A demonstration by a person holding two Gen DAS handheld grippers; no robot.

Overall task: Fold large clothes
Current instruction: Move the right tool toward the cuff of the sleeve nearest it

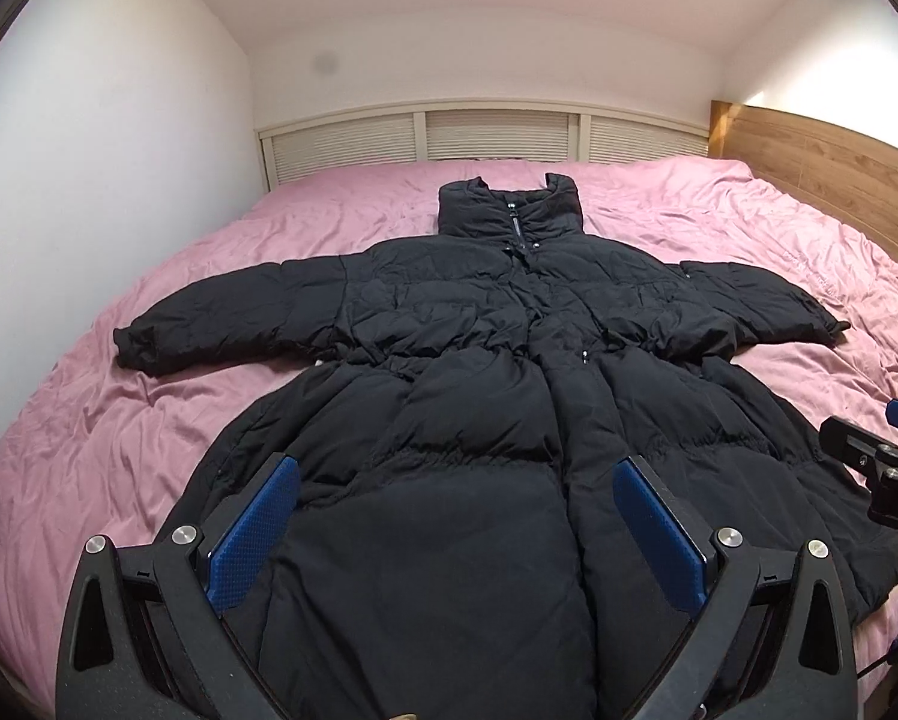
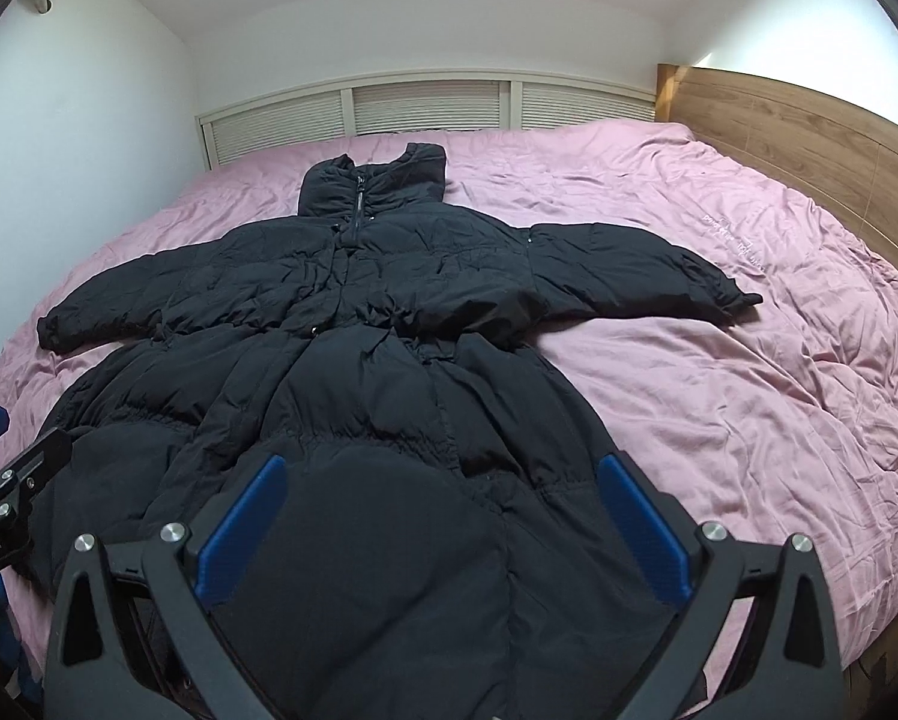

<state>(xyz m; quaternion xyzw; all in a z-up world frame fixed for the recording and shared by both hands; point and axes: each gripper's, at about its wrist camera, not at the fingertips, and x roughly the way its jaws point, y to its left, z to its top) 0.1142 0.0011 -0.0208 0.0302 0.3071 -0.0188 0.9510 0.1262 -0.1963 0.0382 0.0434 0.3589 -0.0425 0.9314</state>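
The black puffer coat (image 1: 449,372) lies spread flat, front up, on the pink duvet (image 1: 149,420), and both grippers hang over its hem end at the bottom of their frames.

In the left wrist view the left gripper (image 1: 456,474) has its two blue-padded fingers (image 1: 257,534) spread wide apart, one at lower left and one at lower right, with nothing held between them. The lower skirt of the coat fills the gap. Whether the fingertips touch the fabric cannot be told. At the right edge of this frame part of the right gripper (image 1: 881,468) shows, black with a blue tip.

In the right wrist view the right gripper (image 2: 443,471) is likewise wide apart and holds nothing, its blue pads (image 2: 644,528) framing the hem panel of the coat (image 2: 353,372). The left gripper (image 2: 11,468) pokes in at the left edge.

Further up each frame the coat narrows to a gathered waist near the middle, then widens to two sleeves stretched out to left and right, cuffs resting on the duvet (image 2: 719,420). The zipped front runs up the centre to a high collar (image 1: 509,204) at the upper middle.

Beyond the collar a cream slatted panel (image 1: 479,138) runs across the top of the bed. A wooden headboard (image 1: 821,168) stands along the upper right. White walls (image 1: 119,150) close the upper left.
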